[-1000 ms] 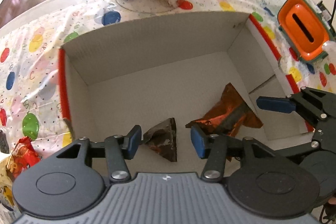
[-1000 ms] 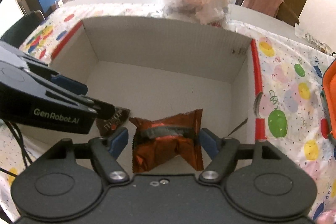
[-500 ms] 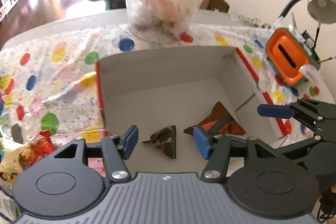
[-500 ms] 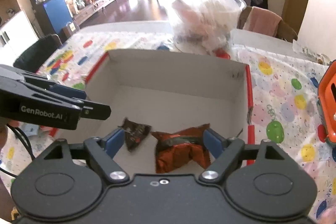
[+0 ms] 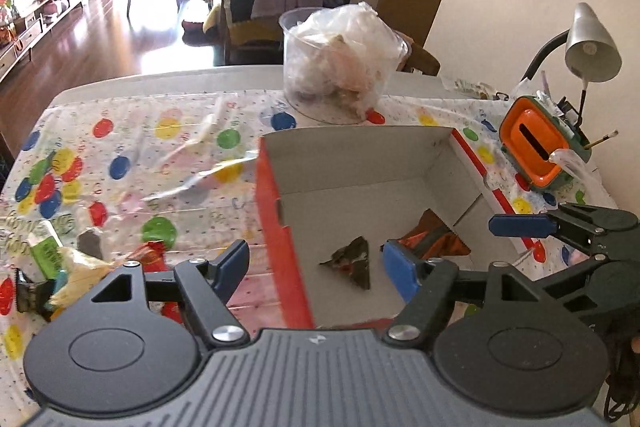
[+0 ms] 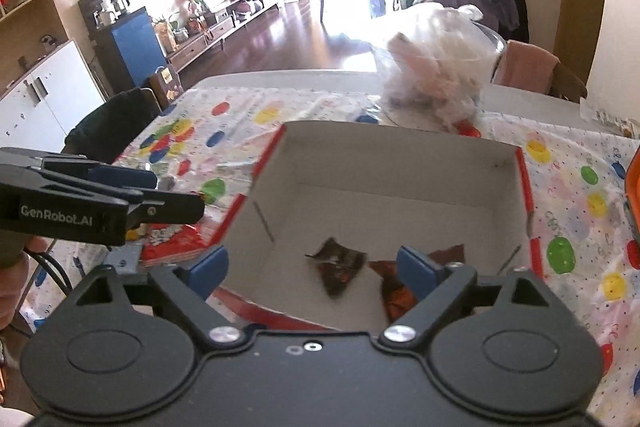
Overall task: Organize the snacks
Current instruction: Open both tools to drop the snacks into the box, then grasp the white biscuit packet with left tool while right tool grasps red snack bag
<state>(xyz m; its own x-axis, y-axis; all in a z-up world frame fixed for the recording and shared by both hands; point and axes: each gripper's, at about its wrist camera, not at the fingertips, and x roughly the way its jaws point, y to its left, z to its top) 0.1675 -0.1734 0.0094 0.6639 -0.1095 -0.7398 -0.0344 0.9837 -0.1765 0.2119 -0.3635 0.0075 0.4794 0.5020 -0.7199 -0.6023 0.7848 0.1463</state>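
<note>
A white cardboard box with red edges [image 5: 280, 211] [image 6: 524, 183] stands on the dotted tablecloth. Inside lie a small dark triangular snack packet [image 5: 352, 259] [image 6: 338, 265] and a brown-orange snack packet [image 5: 434, 239] [image 6: 394, 297]. My left gripper [image 5: 316, 267] is open and empty, above the box's near left wall. My right gripper [image 6: 312, 269] is open and empty, above the box's near edge; it also shows in the left wrist view [image 5: 524, 227]. More snack packets [image 5: 48, 259] [image 6: 176, 241] lie on the cloth left of the box.
A clear plastic tub stuffed with bags [image 5: 340, 67] [image 6: 436, 71] stands behind the box. An orange and green container [image 5: 536, 147] and a grey desk lamp [image 5: 592, 43] stand at the right. The table's far edge runs behind the tub.
Both grippers have risen and drawn back from inside the box, both open. The two packets stay on the box floor. The left gripper has shifted left over the box wall.
</note>
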